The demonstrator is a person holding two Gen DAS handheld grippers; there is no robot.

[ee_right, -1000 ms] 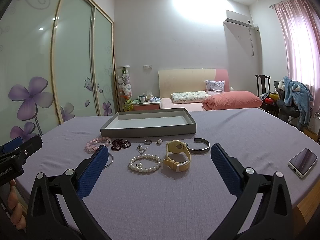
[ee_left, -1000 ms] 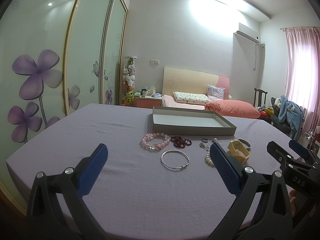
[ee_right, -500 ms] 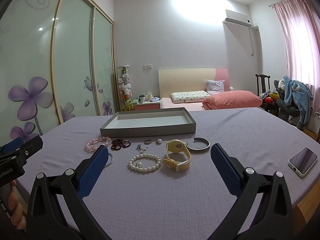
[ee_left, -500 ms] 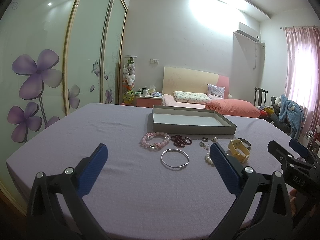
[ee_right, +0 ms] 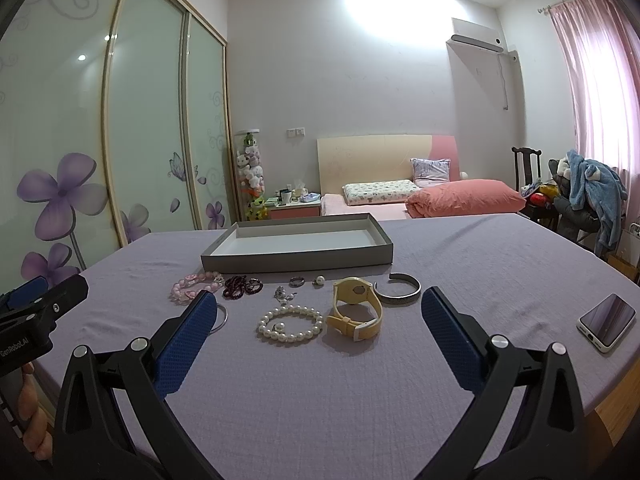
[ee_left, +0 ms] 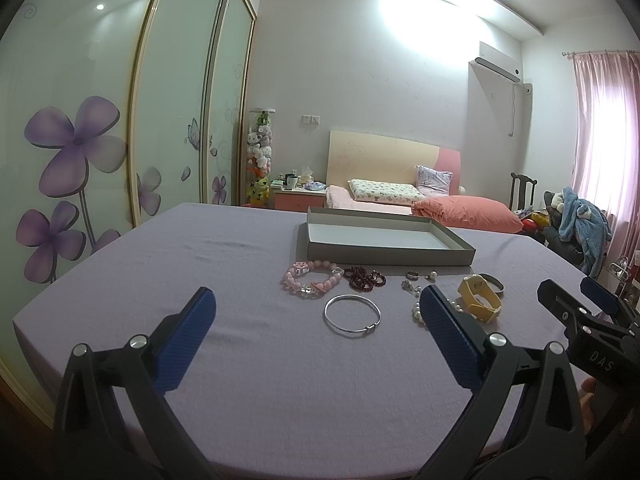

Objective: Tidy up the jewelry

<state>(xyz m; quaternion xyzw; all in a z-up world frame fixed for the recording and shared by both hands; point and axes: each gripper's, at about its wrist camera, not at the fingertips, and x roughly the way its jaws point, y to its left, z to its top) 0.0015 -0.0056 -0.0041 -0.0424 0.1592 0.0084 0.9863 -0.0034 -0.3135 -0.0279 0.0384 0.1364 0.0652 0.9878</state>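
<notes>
— Where does the jewelry lie?

— All of it sits on the purple worktop (ee_right: 320, 400), in a loose row just this side of the grey tray (ee_right: 298, 262), which has nothing in it. From left to right there are the pink bead bracelet (ee_left: 312, 280), the dark red beads (ee_left: 365, 278), the silver bangle (ee_left: 352, 316), the pearl bracelet (ee_right: 290, 323), the yellow watch (ee_right: 355, 307) and the open silver cuff (ee_right: 399, 289).

— Which tongs are nearer to what?

— The left tongs (ee_left: 316, 336) face the bangle almost dead ahead, a little right of centre. It lies flat, its clasp towards the camera. The right tongs (ee_right: 318, 334) look straight at the pearls and the watch, whose strap loop runs left to right.

— Holding anything?

— No. Both stand wide apart and empty, above the cloth and short of the row.

— So the next move?

— I'd judge each reaches forward for its nearest piece, then carries it on to the tray beyond.
</notes>
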